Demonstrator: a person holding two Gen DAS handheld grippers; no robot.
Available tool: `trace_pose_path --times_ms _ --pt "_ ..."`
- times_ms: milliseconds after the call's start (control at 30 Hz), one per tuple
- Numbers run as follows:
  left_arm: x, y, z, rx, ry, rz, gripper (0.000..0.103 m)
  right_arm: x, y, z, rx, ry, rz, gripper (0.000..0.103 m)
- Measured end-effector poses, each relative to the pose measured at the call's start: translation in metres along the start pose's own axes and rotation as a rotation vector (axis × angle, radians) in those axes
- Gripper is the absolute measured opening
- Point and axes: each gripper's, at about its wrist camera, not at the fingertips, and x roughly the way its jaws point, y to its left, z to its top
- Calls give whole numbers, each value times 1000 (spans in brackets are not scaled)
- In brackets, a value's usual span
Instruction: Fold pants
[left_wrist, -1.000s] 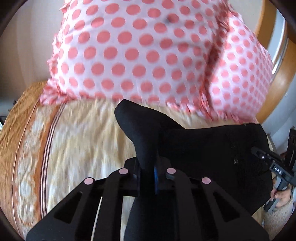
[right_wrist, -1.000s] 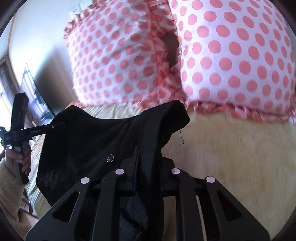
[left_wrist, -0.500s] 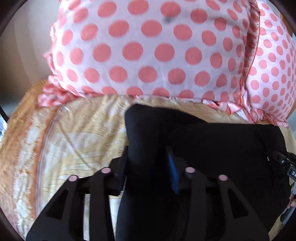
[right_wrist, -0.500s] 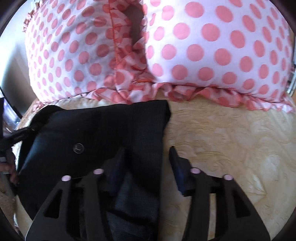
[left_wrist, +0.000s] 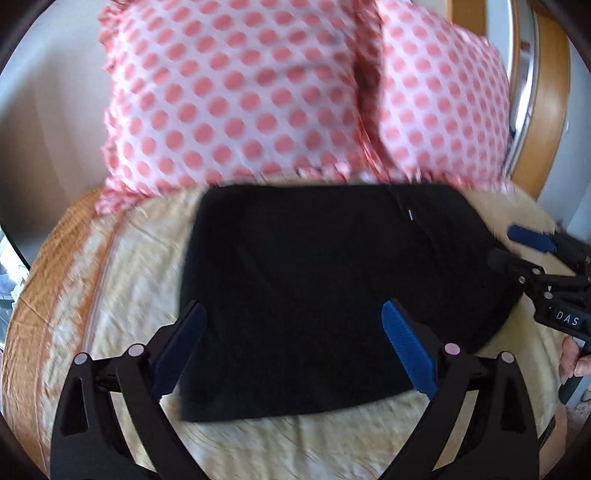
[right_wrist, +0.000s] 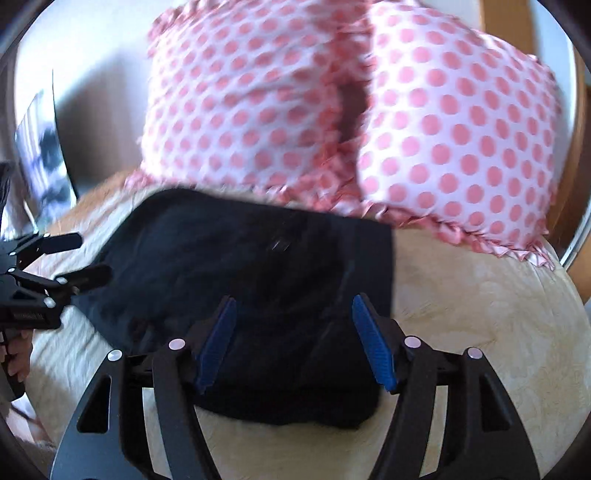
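The black pants (left_wrist: 325, 280) lie folded in a flat rectangle on the yellow bedspread, just in front of the pillows; they also show in the right wrist view (right_wrist: 266, 295). My left gripper (left_wrist: 295, 339) is open and empty, held above the near edge of the pants. My right gripper (right_wrist: 291, 332) is open and empty too, above the pants' near right part. The right gripper shows at the right edge of the left wrist view (left_wrist: 535, 262), and the left gripper at the left edge of the right wrist view (right_wrist: 55, 266).
Two white pillows with pink dots (left_wrist: 236, 96) (right_wrist: 458, 140) lean at the head of the bed. The yellow patterned bedspread (left_wrist: 122, 273) has an orange border on the left. A curved wooden headboard (left_wrist: 550, 110) stands at the right.
Both grippers have let go of the pants and opened. They have drawn back, and the pants now lie flat on the bed.
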Motion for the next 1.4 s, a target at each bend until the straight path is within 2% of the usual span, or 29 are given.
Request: trace_pose_path --times_ms 133,200,367,500,567,600,667,800,900,1033,1200,1400 --pt "23 -10 -17 8 94 5 96 15 9 -9 -26 78 -34 68" --pt "31 -8 -25 -9 135 2 101 30 12 -18 -39 161 -59 72" --pt "42 1 -27 -70 179 -15 101 36 8 -25 9 174 -66 80" --pt "37 4 -28 -56 156 -28 101 35 0 -26 46 156 -27 82" --pt "23 8 -30 -71 130 -15 101 20 -6 -29 123 113 -11 84" --pt "14 8 -32 -70 112 -12 101 10 -7 -31 156 88 1 94" --pt "-7 10 -41 -64 87 3 101 -12 -5 -39 203 40 28 102" --pt "-32 12 -66 -73 75 6 101 -33 12 -63 205 42 12 102" --pt "-42 11 -89 -88 90 51 101 -34 27 -82 190 90 1 102" --pt "-46 10 -106 -96 92 66 101 -30 44 -98 174 118 -1 102" --pt "-46 12 -120 -116 116 62 101 -31 57 -107 147 102 -14 102" --pt "-45 5 -122 -94 111 93 101 -33 62 -110 149 102 -27 102"
